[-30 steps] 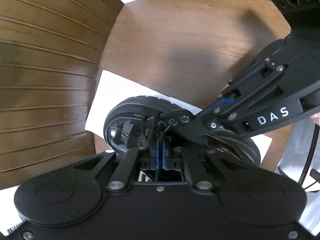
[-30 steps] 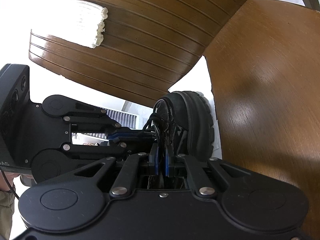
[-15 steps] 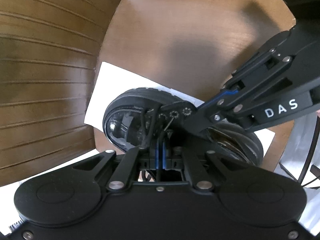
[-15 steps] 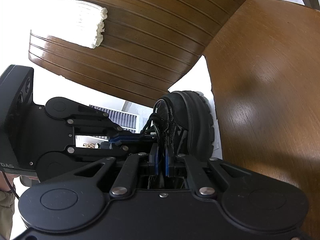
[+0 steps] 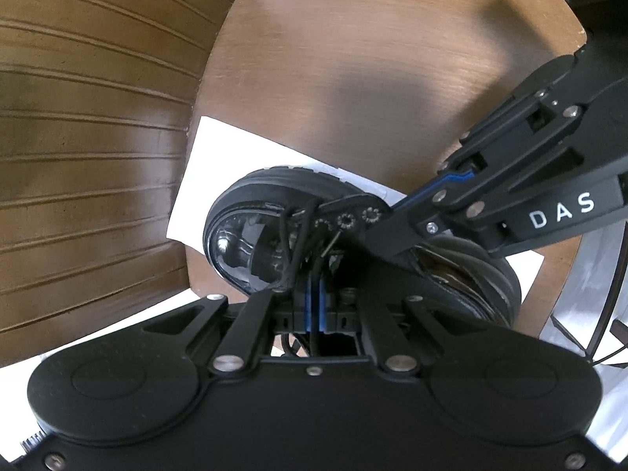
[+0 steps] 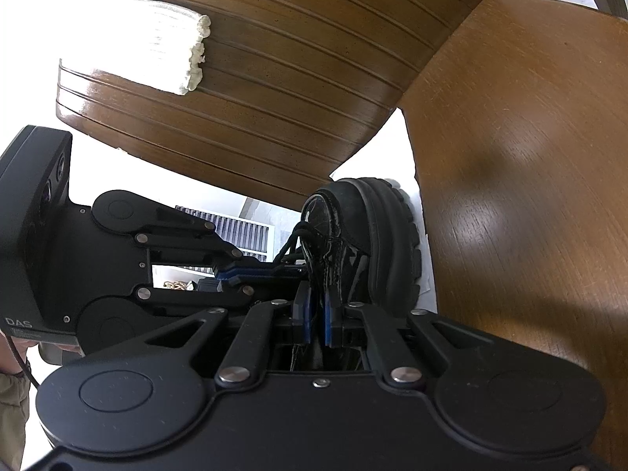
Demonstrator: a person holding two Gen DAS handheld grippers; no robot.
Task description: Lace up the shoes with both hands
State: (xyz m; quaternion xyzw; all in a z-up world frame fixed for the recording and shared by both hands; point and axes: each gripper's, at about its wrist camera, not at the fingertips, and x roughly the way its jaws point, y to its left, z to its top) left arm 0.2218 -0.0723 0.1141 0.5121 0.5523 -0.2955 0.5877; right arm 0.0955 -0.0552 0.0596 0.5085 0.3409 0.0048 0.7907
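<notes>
A glossy black chunky-soled shoe (image 5: 251,247) lies on white paper (image 5: 219,157) on a brown wooden seat (image 5: 353,78). My left gripper (image 5: 315,294) is shut on a black shoelace (image 5: 316,271), just below the shoe's eyelets (image 5: 345,219). My right gripper (image 5: 376,243) comes in from the right, its tips at the eyelet flap. In the right wrist view my right gripper (image 6: 316,316) is shut on the shoe's eyelet flap (image 6: 318,274), with the shoe (image 6: 373,235) just ahead. The left gripper (image 6: 282,271) reaches in from the left at the laces.
The chair's ribbed wooden backrest (image 5: 78,137) stands left of the shoe. A white towel (image 6: 157,47) hangs over the backrest top. The seat's front edge (image 5: 565,267) lies to the right, with pale floor beyond.
My left gripper has drawn slightly back and down, so the shoe sits a little lower in view. The right gripper has shifted slightly up and right. Both stay shut.
</notes>
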